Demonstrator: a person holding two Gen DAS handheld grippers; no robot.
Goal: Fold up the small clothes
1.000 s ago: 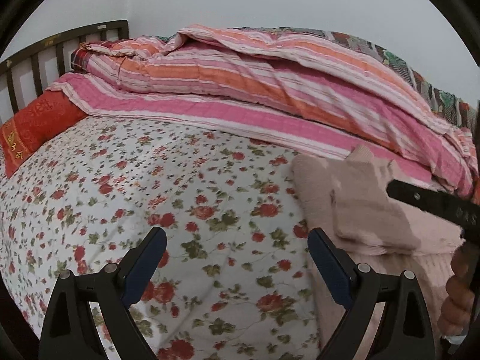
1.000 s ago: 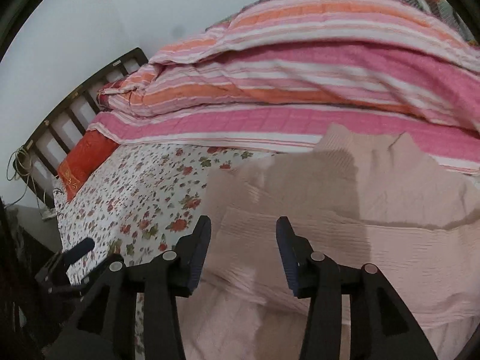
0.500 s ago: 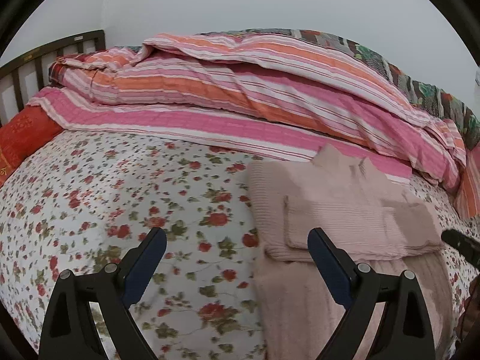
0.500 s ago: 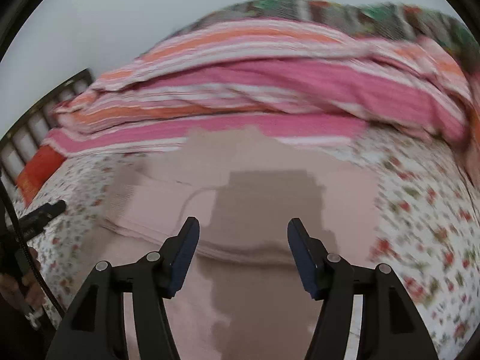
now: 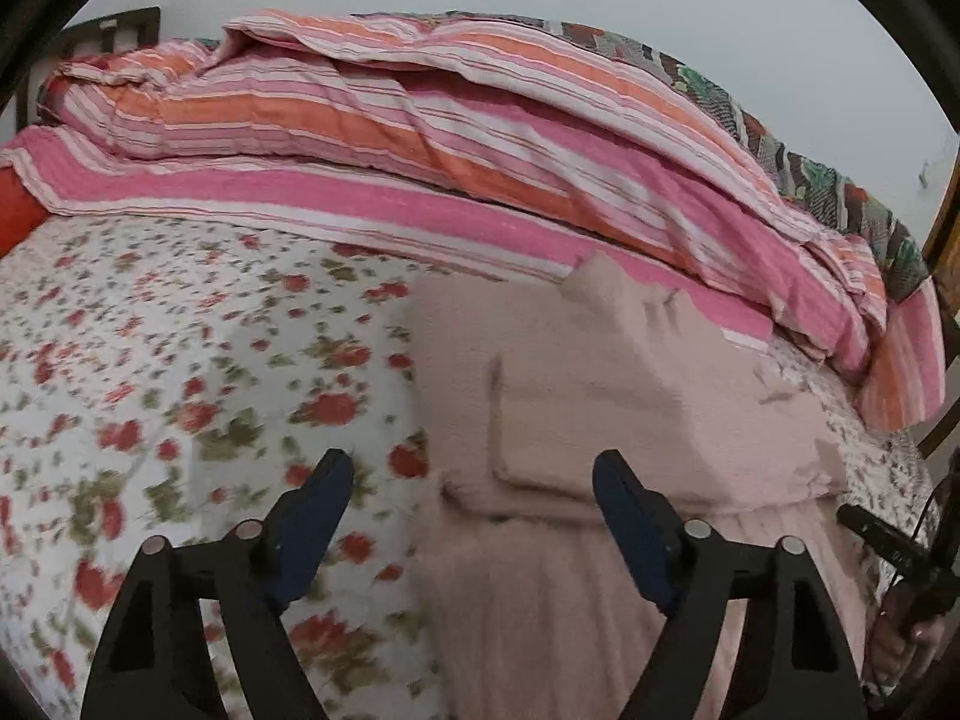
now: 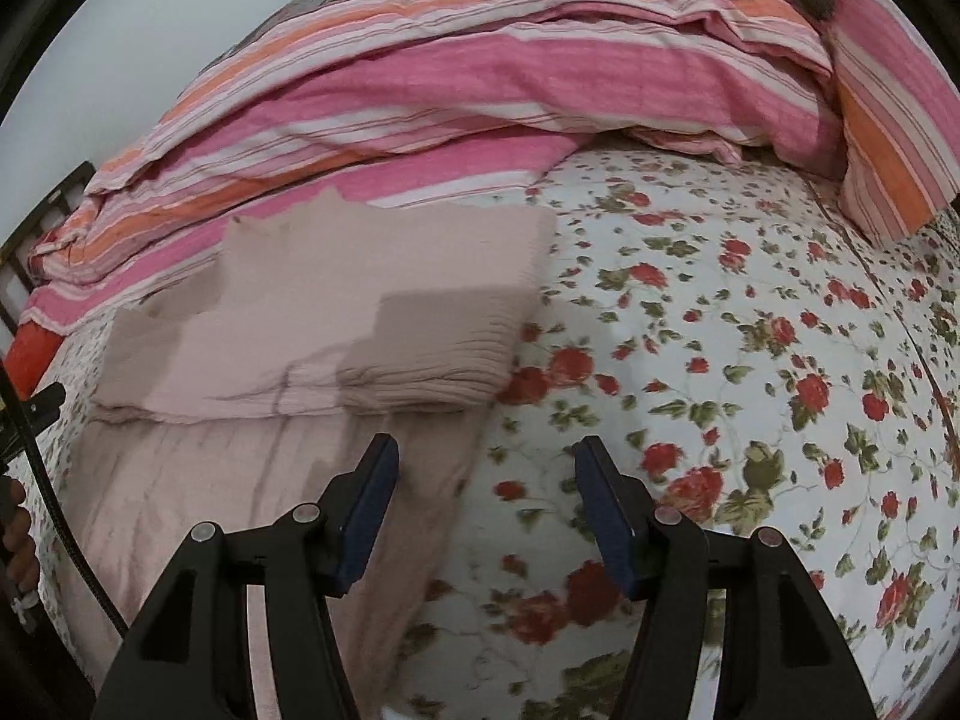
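A pale pink ribbed knit top [image 5: 600, 390] lies on the floral bedsheet [image 5: 180, 360], its sleeves folded across the body and its collar toward the striped quilt. My left gripper [image 5: 474, 480] hovers over the top's left edge, its jaws closing, and the pads press on nothing. My right gripper [image 6: 486, 468] stands open above the same top's [image 6: 360, 300] right edge, with cloth under its left finger and bedsheet [image 6: 720, 360] under its right. The lower hem of the top is hidden below both grippers.
A heaped pink and orange striped quilt [image 5: 420, 120] runs along the far side of the bed. A red pillow [image 6: 30, 348] and a dark slatted headboard [image 5: 120, 24] are at the left. A hand [image 5: 900, 630] shows at the right edge of the left wrist view.
The left gripper moved right, from over bare sheet to the top's left edge, and its jaws narrowed. The right gripper swept right across the top to its right edge, its jaws slightly wider.
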